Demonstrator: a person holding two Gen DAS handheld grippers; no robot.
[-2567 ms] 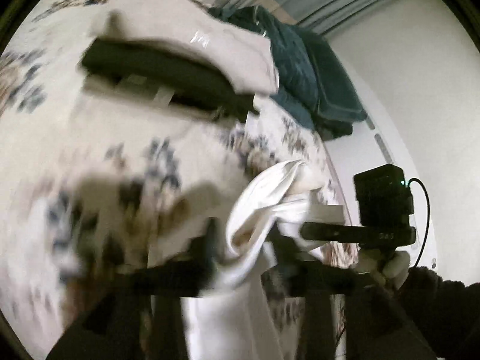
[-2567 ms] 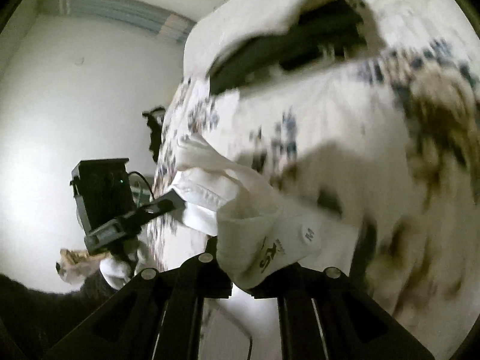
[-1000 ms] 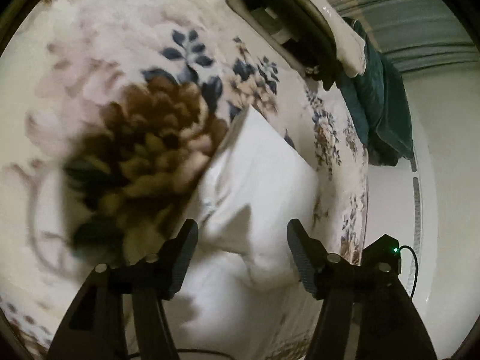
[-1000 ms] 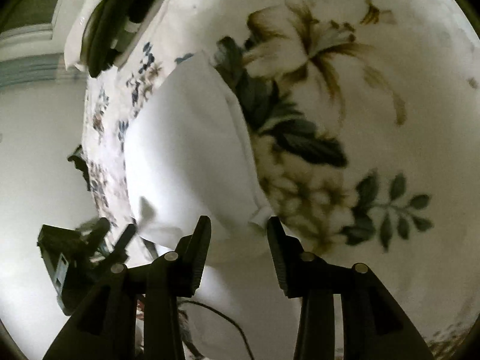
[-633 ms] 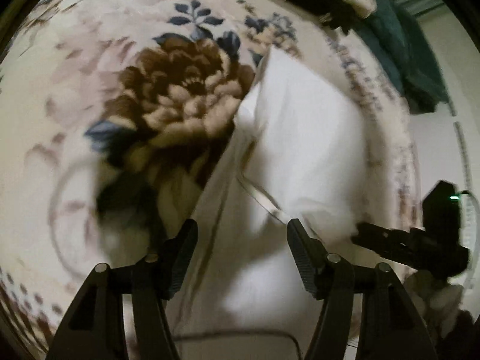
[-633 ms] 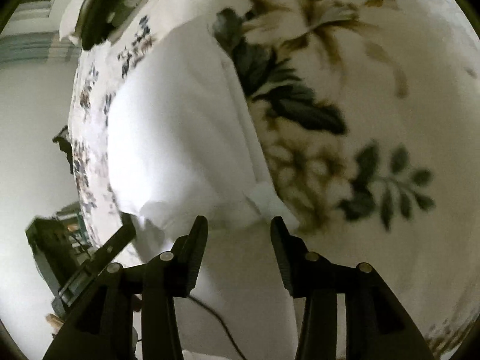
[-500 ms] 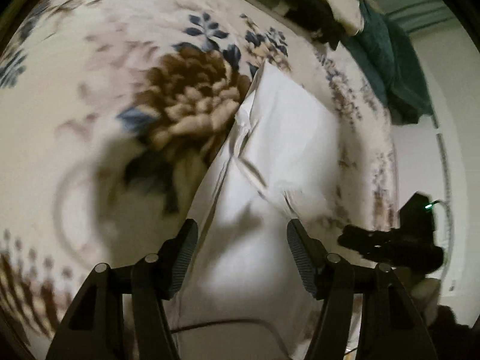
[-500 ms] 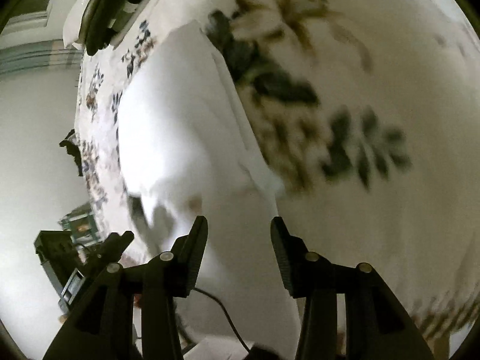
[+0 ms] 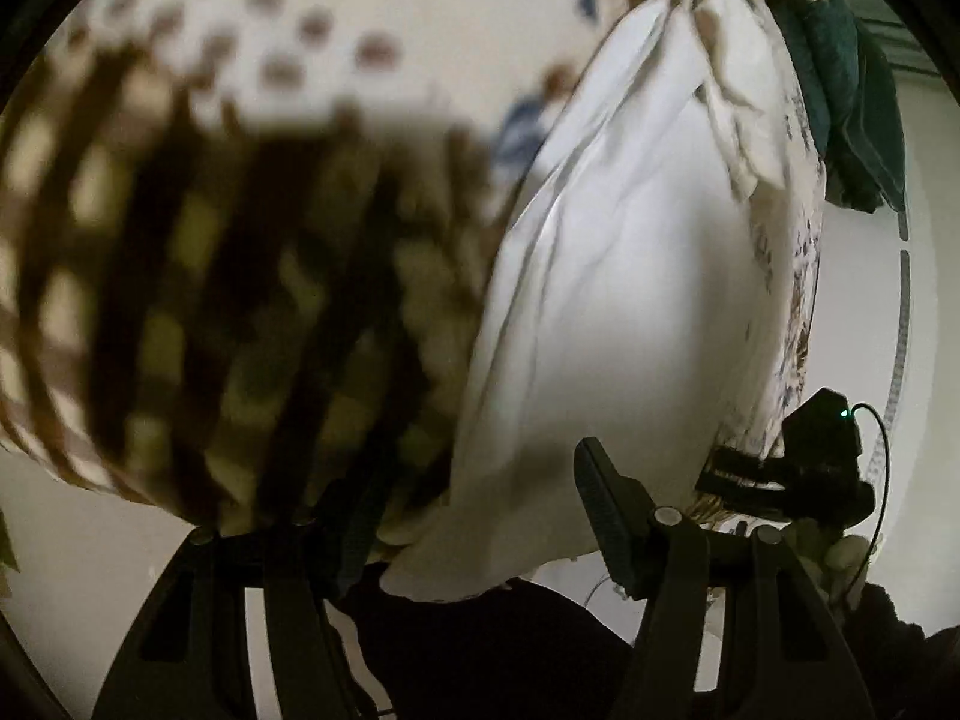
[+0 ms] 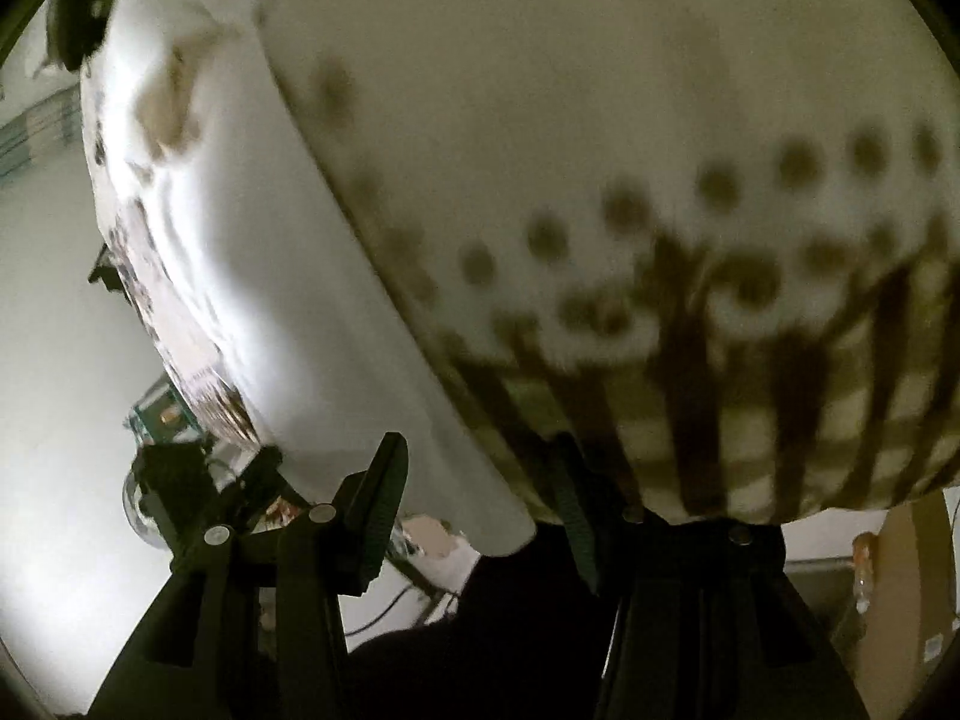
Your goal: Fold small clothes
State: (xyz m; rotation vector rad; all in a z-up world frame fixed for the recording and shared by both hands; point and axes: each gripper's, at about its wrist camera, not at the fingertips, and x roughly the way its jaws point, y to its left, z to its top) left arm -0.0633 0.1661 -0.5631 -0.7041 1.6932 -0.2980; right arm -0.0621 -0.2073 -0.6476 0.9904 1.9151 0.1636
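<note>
A white garment [image 9: 624, 300] lies spread on the patterned bedspread [image 9: 240, 240], its near hem hanging over the bed's front edge. My left gripper [image 9: 474, 510] is open, its fingers on either side of the garment's near left corner, nothing held. In the right wrist view the same white garment [image 10: 288, 276] runs along the left. My right gripper [image 10: 480, 498] is open at the garment's near right corner, holding nothing. Each gripper shows in the other's view: the right one [image 9: 798, 474], the left one [image 10: 198, 480].
A dark teal cloth pile [image 9: 840, 90] lies at the far end of the bed. The bedspread's brown striped border [image 10: 750, 408] hangs at the near edge. A white wall [image 10: 54, 360] lies beyond the bed's side. Both views are blurred.
Both grippers let go of the white garment after laying it flat. They have since pulled back toward the near edge of the bed, staying open.
</note>
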